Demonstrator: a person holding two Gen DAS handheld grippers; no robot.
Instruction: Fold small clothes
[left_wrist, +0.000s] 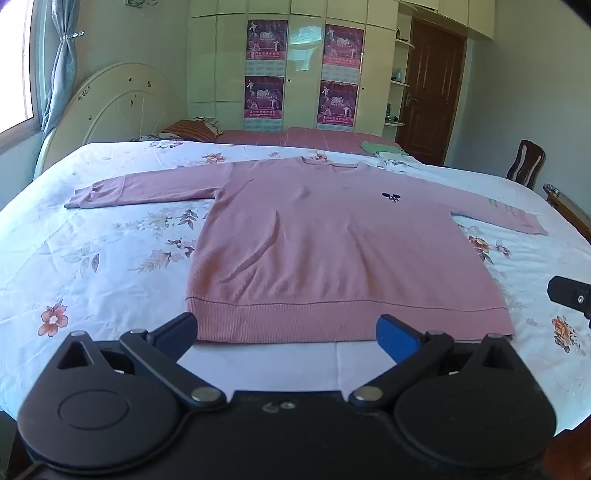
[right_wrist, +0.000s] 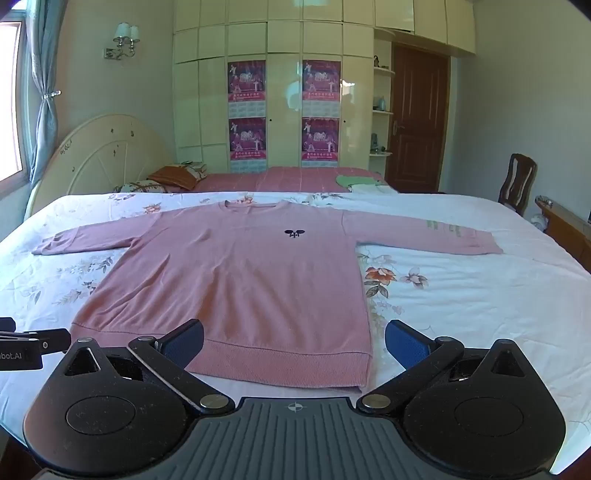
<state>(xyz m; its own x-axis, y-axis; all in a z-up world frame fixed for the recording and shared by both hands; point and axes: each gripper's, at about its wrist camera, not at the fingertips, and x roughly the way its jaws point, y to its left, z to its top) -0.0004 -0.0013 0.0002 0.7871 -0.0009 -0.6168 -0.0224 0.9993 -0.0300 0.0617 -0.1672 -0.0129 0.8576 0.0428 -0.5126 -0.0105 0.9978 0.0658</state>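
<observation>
At 12 o'clock: pink sweater (left_wrist: 332, 243) flat on bed (left_wrist: 92, 258).
Both grippers, left (left_wrist: 286, 332) & right (right_wrist: 293, 339), gape empty; knit looks soft, limp, so I'd pinch hem corners.

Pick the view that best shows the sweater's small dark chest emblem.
Right wrist: the small dark embroidered emblem sits near frame centre on the flat pink knit sweater. Left wrist shows it too, pushed right of centre and more skewed.
</observation>
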